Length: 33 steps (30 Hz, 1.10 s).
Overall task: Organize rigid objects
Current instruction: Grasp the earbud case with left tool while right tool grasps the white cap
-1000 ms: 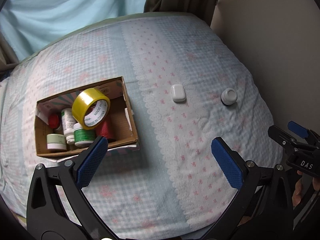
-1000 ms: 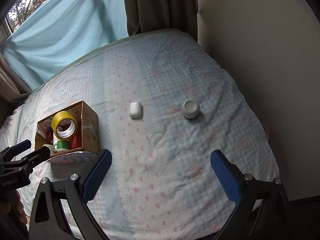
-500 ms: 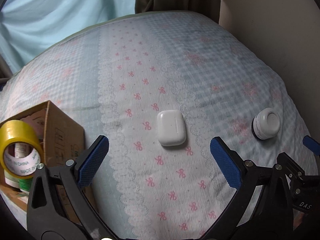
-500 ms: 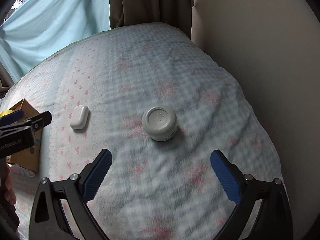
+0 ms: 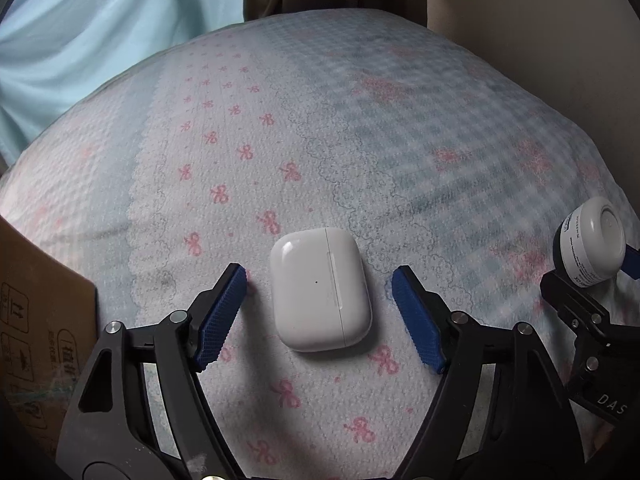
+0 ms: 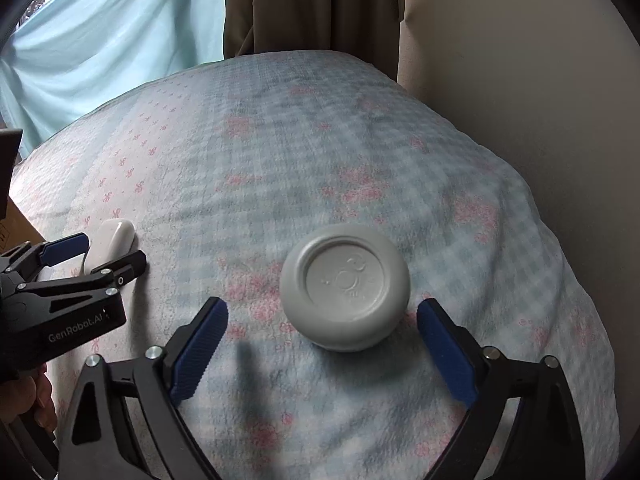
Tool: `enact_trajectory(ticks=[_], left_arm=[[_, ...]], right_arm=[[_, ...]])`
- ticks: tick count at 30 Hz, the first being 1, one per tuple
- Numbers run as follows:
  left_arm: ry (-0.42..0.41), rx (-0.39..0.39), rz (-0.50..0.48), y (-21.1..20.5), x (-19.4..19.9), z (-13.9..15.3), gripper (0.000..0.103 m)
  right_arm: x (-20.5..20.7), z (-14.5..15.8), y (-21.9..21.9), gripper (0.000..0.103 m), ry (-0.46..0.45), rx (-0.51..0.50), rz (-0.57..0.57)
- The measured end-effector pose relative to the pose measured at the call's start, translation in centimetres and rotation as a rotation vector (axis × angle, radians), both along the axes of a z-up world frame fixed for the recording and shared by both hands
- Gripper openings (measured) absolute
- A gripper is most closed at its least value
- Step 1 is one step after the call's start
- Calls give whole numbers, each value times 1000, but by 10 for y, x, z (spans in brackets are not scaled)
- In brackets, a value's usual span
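Bedspread with pink bows and pale check, curtains and a plain wall behind. On it, one white earbud case, lying flat between the spread jaws of the left gripper, clear of both blue pads, gaps on either side. Long axis roughly in line with the fingers, lid seam toward the right pad, so narrow width across the jaws. Looks ready for a straight squeeze with little or no further advance.

To the right of the case, well apart, one round grey-white jar, lid up, sitting just ahead of and between the open jaws of the right gripper, touching neither pad. No long axis to mind there; likely needs a short push forward before closing.

Left of the case, one cardboard box, only a corner in view, contents hidden.

Count: one case, one jar, one box, two grippers, each nearest its own item.
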<state>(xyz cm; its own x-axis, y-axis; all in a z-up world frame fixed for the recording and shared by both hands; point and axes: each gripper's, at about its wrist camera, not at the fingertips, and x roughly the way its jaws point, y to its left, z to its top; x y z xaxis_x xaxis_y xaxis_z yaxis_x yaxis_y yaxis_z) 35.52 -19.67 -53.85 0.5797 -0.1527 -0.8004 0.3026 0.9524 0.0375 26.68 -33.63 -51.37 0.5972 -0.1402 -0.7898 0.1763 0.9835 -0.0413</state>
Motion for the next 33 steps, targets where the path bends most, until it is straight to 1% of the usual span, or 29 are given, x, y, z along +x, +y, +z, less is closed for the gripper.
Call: enact_trajectory(ticks=[2, 3, 4, 5, 6, 7, 14, 20, 23, 26, 29, 33], left_arm=[[16, -30, 2, 0, 1, 0, 60], [23, -43, 8, 0, 2, 0, 58], [24, -45, 17, 0, 2, 1, 55], [31, -50, 26, 1, 2, 1, 48], [38, -62, 38, 3, 2, 1, 44], [43, -75, 48, 6, 2, 1, 42], [55, -88, 59, 7, 2, 5, 41], [55, -94, 77, 11, -3, 24, 41], [43, -101, 88, 15, -10, 44, 41], [27, -116, 98, 22, -18, 72, 41], [2, -133, 110, 32, -30, 111, 41], [-34, -151, 123, 52, -50, 173, 41]], right_arm=[[3, -2, 0, 77, 1, -12, -3], [4, -2, -2, 73, 0, -12, -9], [4, -2, -4, 67, -1, -9, -16], [5, -2, -5, 63, -2, -9, -27], [5, -3, -8, 52, 4, -10, -36], [6, -3, -10, 52, 4, 6, -35], [5, -1, -8, 52, 11, 12, -32], [-3, 9, -16, 52, 11, 40, -63], [-11, 25, -17, 52, 6, 44, -76], [-21, 47, -17, 52, -3, 53, -90], [-31, 76, -14, 52, -18, 55, -92], [-43, 122, -5, 52, -30, 69, -96]])
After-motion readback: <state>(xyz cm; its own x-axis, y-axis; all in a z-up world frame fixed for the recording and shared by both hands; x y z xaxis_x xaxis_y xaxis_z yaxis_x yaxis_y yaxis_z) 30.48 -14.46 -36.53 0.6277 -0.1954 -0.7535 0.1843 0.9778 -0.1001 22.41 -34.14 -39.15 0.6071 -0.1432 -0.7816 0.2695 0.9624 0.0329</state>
